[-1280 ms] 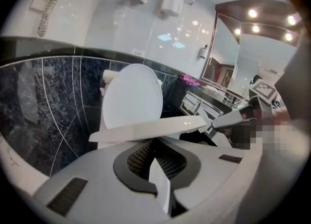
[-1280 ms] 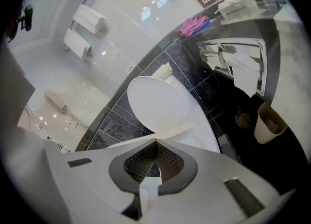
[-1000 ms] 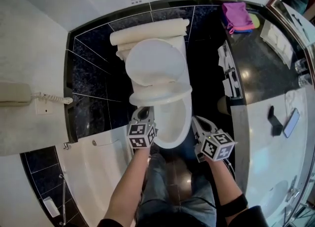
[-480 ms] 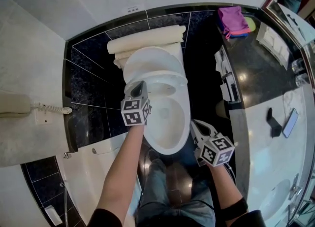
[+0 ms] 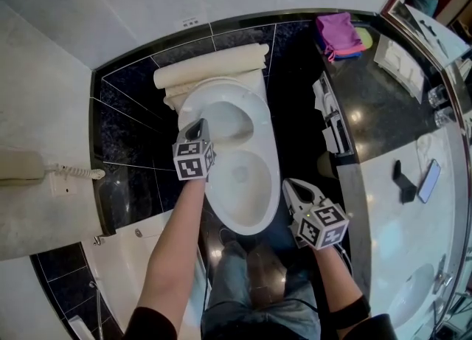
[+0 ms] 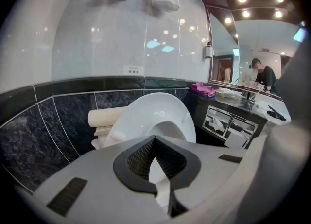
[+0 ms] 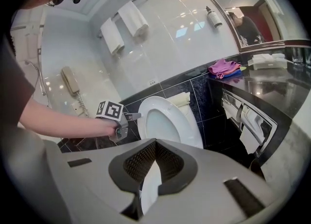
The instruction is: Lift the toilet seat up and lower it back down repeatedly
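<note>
Toilet seat (image 5: 252,107) raised – one, two claws, left claw (image 5: 193,127) closed beside its rim, right claw (image 5: 290,186) closed, empty.

I read the toilet seat (image 5: 221,89) as smooth, glossy white plastic, and the bowl (image 5: 243,184) under it as glazed ceramic. Behind the toilet, dark wall tiles (image 5: 129,99) are polished and veined like stone. Right of it, the black worktop (image 5: 383,102) shines; soft pink cloth (image 5: 338,30) lies there. My left tongs (image 6: 154,143) look matt grey, with ribbed black lining.
</note>
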A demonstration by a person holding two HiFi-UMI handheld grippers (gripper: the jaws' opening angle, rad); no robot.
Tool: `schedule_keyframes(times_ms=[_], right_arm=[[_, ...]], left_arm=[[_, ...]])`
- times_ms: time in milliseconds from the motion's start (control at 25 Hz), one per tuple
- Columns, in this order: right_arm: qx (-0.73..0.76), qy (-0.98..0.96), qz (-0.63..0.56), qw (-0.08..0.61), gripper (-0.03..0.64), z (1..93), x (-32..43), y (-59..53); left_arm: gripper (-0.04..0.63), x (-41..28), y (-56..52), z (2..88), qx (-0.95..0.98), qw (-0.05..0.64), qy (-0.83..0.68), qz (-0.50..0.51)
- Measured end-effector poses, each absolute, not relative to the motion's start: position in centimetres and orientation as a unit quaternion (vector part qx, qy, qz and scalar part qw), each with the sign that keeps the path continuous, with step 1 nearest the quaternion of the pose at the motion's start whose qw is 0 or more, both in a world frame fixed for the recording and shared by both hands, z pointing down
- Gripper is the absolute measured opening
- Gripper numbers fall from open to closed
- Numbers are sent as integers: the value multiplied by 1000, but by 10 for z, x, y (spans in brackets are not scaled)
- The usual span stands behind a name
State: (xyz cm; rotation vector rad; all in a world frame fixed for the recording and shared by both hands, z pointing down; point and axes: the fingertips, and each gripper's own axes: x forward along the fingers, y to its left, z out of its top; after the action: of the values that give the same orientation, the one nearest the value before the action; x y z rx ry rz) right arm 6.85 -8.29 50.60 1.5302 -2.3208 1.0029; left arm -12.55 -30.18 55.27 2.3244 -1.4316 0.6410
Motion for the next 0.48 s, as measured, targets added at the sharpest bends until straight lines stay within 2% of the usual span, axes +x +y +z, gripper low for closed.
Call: schedule_keyframes(times_ms=[480], right_arm=[[482, -811, 305, 130, 9, 462, 57, -62]], left_arm=[[-6, -134, -195, 477, 813, 159, -512, 226]])
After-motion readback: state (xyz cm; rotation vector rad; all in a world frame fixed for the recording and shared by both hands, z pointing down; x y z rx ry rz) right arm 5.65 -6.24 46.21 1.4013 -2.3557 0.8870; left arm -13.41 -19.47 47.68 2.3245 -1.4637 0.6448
